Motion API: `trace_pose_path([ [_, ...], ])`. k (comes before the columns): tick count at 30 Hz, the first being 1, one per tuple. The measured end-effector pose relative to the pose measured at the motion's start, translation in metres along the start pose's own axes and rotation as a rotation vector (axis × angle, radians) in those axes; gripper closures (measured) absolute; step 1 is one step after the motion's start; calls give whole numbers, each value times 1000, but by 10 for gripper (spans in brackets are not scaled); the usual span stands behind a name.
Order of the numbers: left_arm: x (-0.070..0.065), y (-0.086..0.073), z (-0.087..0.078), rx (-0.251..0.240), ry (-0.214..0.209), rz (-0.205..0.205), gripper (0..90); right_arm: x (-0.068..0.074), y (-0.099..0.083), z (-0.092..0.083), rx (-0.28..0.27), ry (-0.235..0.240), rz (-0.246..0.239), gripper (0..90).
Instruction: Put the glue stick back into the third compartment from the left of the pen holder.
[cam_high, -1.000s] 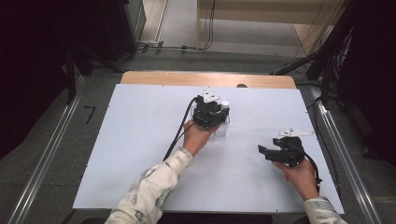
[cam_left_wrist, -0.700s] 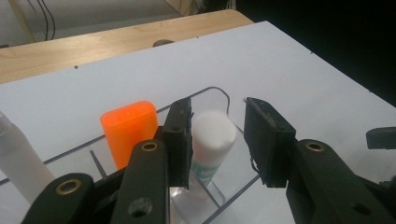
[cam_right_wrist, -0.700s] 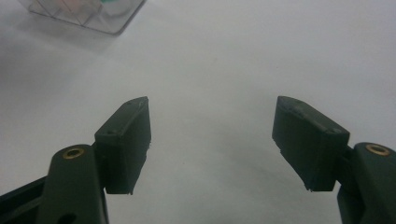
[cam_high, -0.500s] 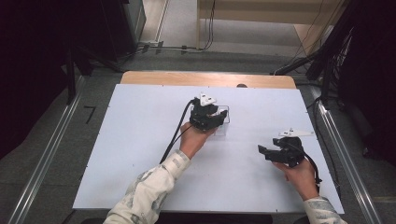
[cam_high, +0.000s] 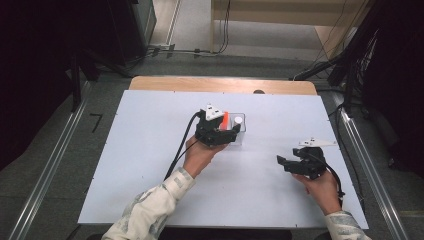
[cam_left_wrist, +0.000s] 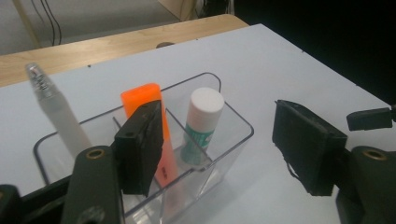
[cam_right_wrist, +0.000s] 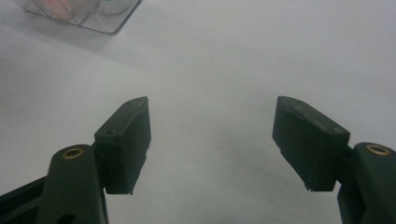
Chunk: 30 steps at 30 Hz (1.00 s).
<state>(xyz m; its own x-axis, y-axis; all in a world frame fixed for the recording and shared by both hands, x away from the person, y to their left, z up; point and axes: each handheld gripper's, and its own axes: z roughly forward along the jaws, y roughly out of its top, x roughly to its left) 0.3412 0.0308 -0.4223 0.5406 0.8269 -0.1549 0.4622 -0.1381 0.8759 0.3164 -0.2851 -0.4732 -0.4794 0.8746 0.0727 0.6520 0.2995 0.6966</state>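
Near the middle of the white table (cam_high: 150, 165), a little toward its far edge, stands a clear plastic organiser (cam_left_wrist: 224, 140) split into compartments. From the left gripper view, an orange highlighter (cam_left_wrist: 144, 100) stands upright in the middle compartment, a glue stick (cam_left_wrist: 201, 123) with a white cap stands upright in the compartment beside it, and a frosted pen (cam_left_wrist: 58, 114) leans in another compartment on the opposite side of the highlighter. All three have their long axes roughly vertical, so any pick would likely have to come from above or close across the caps.

The left gripper (cam_left_wrist: 217, 142) sits right at the organiser, jaws spread wide and holding nothing; one jaw overlaps the highlighter in that view, the other stands clear of the box on the glue-stick side. Whether the near jaw touches the box wall I cannot tell. In the high view the left gripper (cam_high: 217, 131) covers the box's near side.

The right gripper (cam_high: 295, 164) rests well apart, toward the table's right side, also wide open and empty, with the organiser far off in its own view. The left hand (cam_high: 200, 155) is plainly the nearer one.
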Motion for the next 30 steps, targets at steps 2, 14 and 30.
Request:
trace_pose_path([
  [2, 2, -3, -4, 2, 6, -3, 315, 0, 0, 0, 3, -2, 1, 266],
  [14, 11, -19, -34, -13, 11, -30, 277, 2, 0, 0, 3, -6, 0, 265],
  [30, 48, -47, -69, -6, 98, -91, 219, 4, -1, 0, 6, -12, -3, 263],
])
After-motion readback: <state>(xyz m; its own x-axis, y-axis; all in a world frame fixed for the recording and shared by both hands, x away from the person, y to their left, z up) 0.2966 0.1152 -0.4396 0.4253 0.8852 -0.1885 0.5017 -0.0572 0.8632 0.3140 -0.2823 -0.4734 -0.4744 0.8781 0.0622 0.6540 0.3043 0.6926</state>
